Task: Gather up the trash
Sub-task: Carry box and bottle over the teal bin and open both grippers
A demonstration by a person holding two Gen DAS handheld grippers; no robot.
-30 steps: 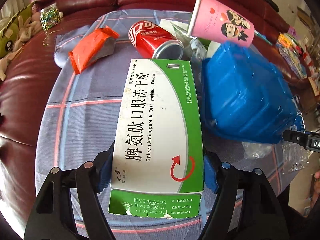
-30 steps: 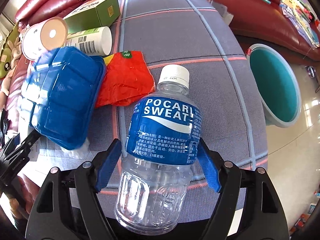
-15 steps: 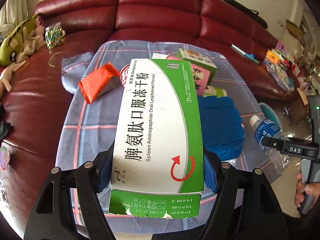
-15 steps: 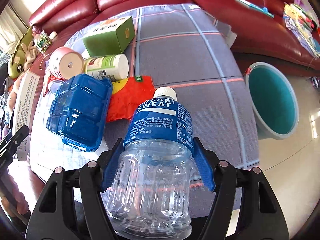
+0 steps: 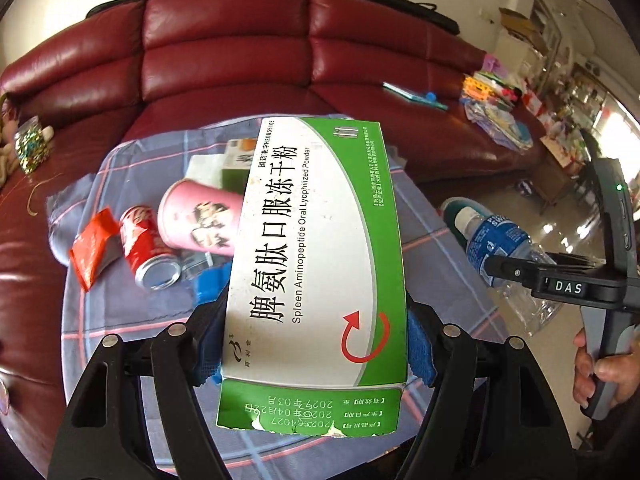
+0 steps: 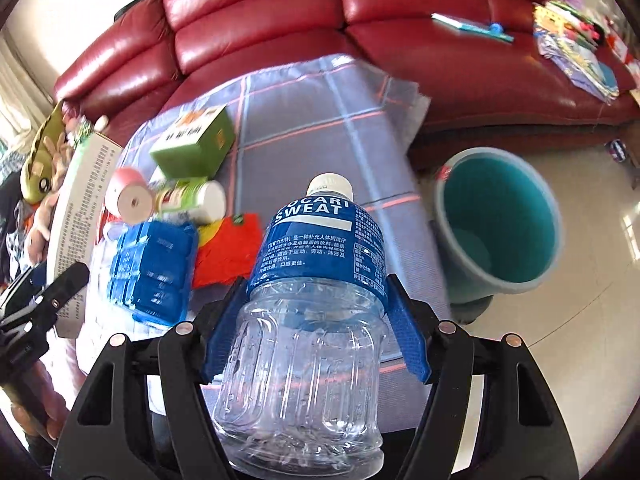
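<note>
The medicine box (image 5: 316, 264) is clamped between the fingers of the left gripper (image 5: 314, 336), lifted above the table (image 5: 132, 308), where a pink cup (image 5: 196, 220) and a red can (image 5: 146, 248) lie at the left. The empty bottle (image 6: 316, 280) is clamped in the right gripper (image 6: 316, 340). Both should be carried right, over the teal bin (image 6: 500, 232) on the floor, and released only when held well above its opening.
</note>
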